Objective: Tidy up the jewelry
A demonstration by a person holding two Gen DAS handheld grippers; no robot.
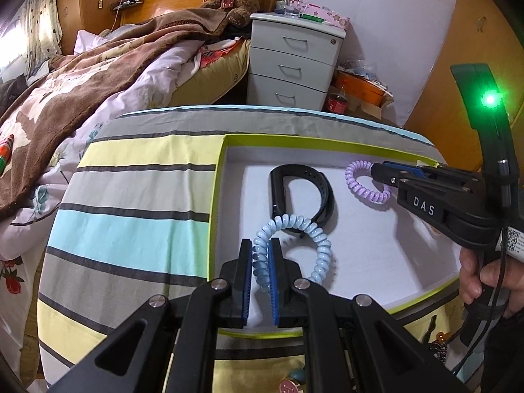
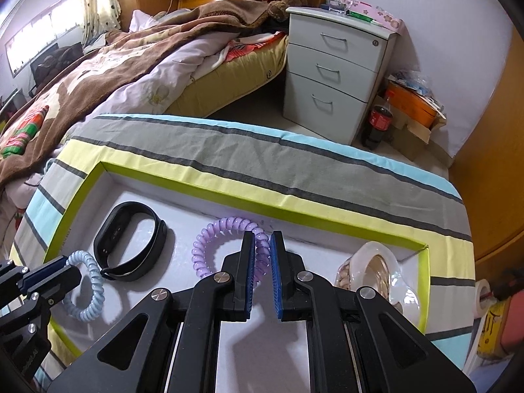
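Note:
A shallow white box with a lime-green rim (image 1: 218, 177) (image 2: 229, 190) lies on a striped cloth. In it are a black wristband (image 1: 314, 193) (image 2: 129, 239), a light blue coil bracelet (image 1: 317, 245) (image 2: 90, 291) and a purple coil bracelet (image 1: 355, 180) (image 2: 209, 239). My left gripper (image 1: 261, 245) (image 2: 67, 263) is shut on the blue coil over the box. My right gripper (image 2: 262, 239) (image 1: 375, 170) is shut on the purple coil at the box's far right. A glassy shell-like ornament (image 2: 380, 271) lies in the box's right corner.
The striped cloth (image 1: 137, 203) covers a round table. A bed with a brown blanket (image 1: 98, 65) is at the left, a white drawer unit (image 1: 291, 62) and a cola bottle (image 2: 378, 124) behind. Small trinkets (image 1: 291, 383) lie at the near edge.

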